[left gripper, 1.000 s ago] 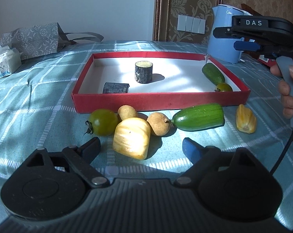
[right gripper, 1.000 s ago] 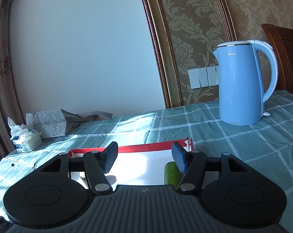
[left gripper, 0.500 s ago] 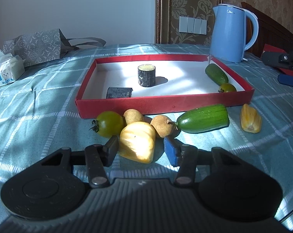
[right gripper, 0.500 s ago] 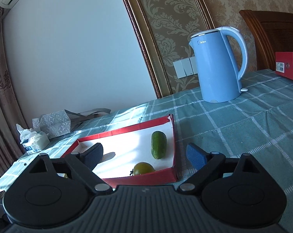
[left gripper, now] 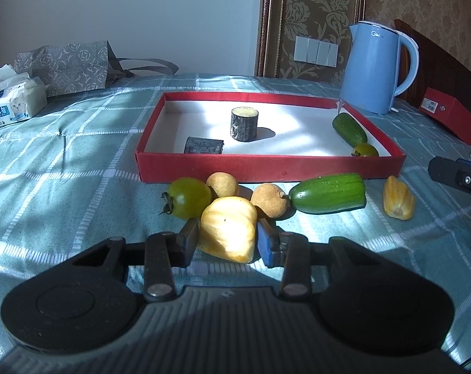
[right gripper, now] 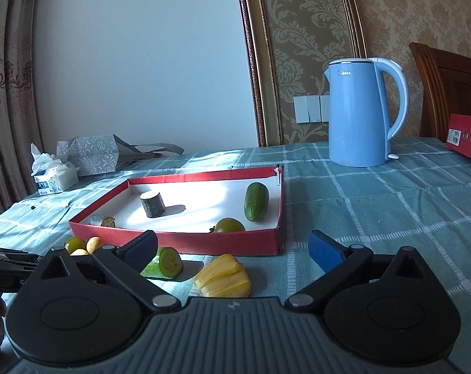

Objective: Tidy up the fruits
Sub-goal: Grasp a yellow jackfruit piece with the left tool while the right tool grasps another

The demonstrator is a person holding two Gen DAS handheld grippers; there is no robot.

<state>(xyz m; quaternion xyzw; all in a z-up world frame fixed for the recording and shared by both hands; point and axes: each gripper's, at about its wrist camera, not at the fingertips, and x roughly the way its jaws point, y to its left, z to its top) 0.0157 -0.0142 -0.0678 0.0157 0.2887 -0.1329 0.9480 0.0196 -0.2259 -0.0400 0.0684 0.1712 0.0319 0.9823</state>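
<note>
Left tool, wide before, closing on yellow fruit; right tool opening

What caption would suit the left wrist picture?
Left gripper closing on a yellow fruit piece in front of the red tray.

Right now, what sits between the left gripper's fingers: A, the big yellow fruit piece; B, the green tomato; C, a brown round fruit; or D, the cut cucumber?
A: in the left wrist view the left gripper has its jaws closing on the big yellow fruit piece, with both pads against its sides.
</note>
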